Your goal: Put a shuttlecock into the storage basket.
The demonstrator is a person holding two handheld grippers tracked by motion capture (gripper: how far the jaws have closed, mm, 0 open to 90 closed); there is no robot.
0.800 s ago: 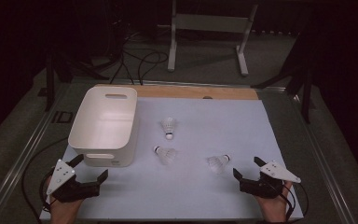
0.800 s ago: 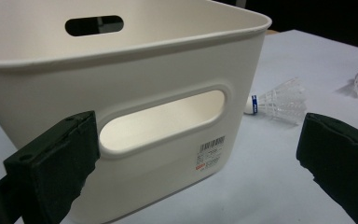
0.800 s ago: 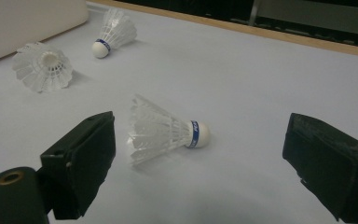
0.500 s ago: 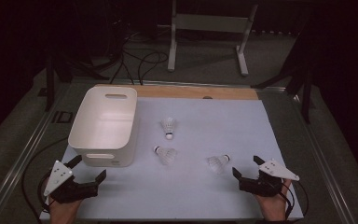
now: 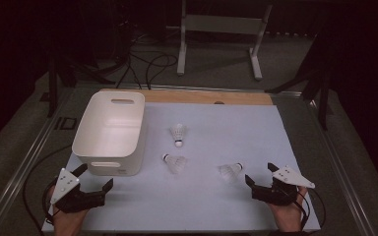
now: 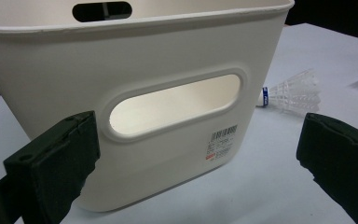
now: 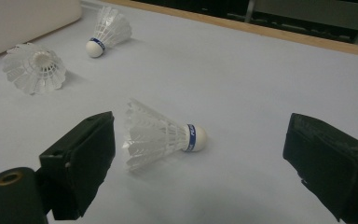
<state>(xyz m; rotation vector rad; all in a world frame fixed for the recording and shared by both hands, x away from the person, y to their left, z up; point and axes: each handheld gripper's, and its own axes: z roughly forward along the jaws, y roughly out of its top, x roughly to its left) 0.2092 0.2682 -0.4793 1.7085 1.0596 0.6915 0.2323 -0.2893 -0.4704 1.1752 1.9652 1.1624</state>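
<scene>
Right gripper (image 7: 200, 154) fingers spread, empty; nearest shuttlecock (image 7: 161, 134) lay between them on bench (image 5: 236, 128), cork toward right finger; left gripper (image 5: 93, 178) released beside bin (image 5: 109, 132)

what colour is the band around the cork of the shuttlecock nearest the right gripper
Blue, with small white lettering, just behind the white cork of the shuttlecock. The right gripper view shows it best.

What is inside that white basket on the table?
From above, the white basket shows only its bare pale floor and inner walls; nothing lies on the part in sight. Its near wall hides the strip of floor behind it. Three shuttlecocks lie outside, on the table.
</scene>
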